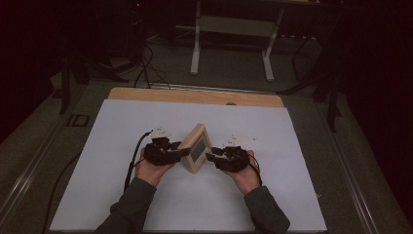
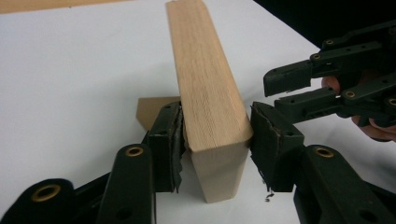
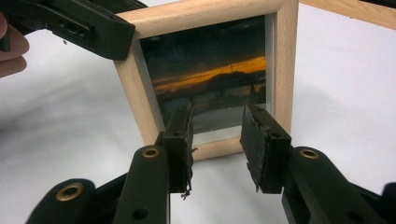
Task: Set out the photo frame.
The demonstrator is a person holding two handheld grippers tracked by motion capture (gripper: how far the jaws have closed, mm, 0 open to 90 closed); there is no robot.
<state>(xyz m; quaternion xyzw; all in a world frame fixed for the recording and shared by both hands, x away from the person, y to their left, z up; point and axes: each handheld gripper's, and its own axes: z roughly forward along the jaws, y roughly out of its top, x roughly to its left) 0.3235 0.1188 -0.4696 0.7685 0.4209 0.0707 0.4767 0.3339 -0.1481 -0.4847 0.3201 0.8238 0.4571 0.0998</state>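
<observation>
A wooden photo frame (image 1: 196, 148) stands upright near the middle of the white table (image 1: 107, 146), between two hand-held grippers.

The frame looks stiff and light, but its glass front (image 3: 212, 77) is fragile and smooth, so the wooden edge (image 2: 205, 84) is the safer place to hold. The left gripper (image 2: 215, 140) straddles this edge; one pad seems to touch, the other stands just off. The right gripper (image 3: 215, 135) waits half open before the glass, holding nothing.
</observation>
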